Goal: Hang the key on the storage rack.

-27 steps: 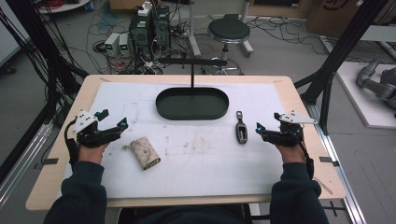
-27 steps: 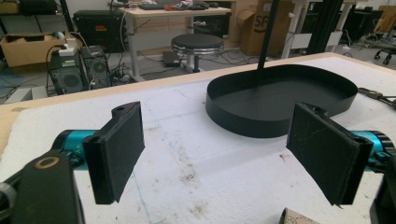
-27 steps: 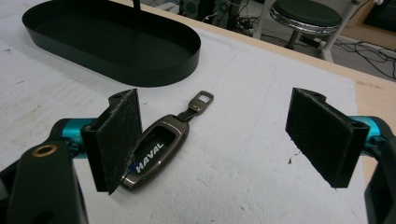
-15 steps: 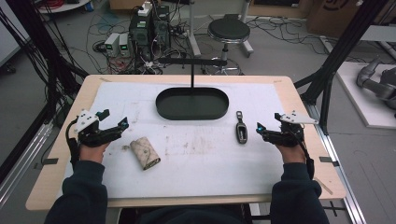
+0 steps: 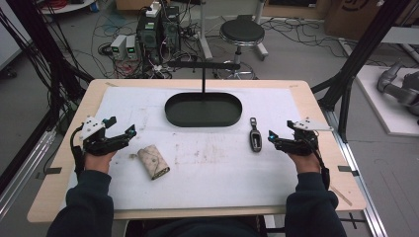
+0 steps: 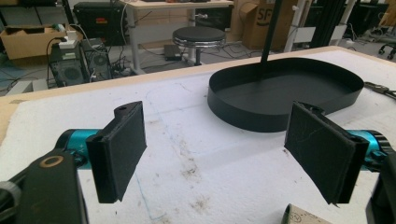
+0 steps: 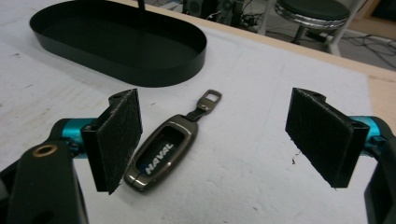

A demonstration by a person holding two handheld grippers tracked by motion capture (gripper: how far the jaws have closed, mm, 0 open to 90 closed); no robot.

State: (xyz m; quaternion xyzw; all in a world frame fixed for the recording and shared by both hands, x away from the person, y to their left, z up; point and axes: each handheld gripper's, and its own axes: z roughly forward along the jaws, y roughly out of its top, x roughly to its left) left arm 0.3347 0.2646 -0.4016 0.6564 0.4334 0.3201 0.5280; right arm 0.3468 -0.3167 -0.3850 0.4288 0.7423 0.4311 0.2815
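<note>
Overhead: both grippers idle, jaws wide, nothing held

High view. Left gripper (image 5: 129, 132) rests at the left edge of the white mat (image 5: 207, 173), jaws spread and empty. A rolled pouch (image 5: 153, 162) lies just beside it, toward the person, not touched. Right gripper (image 5: 271, 137) rests at the right edge, jaws likewise apart and empty. The key fob (image 5: 255, 140) lies flat on the mat just left of its tips, with a small gap between them. A black oval tray (image 5: 203, 109) sits at mid-table farther back, with a thin post rising from its far rim.

Left gripper view. Left gripper (image 6: 224, 144) has bare mat between its pads. The tray (image 6: 243, 116) stands ahead and right. A corner of the pouch (image 6: 303, 217) shows at the bottom edge.

Right gripper view. Right gripper (image 7: 219, 140) stands wide. The fob (image 7: 163, 151), lettered HAVAL, lies close by the left-hand pad (image 7: 119, 135); whether they touch cannot be told. Its loop end points toward the tray (image 7: 140, 70).
</note>
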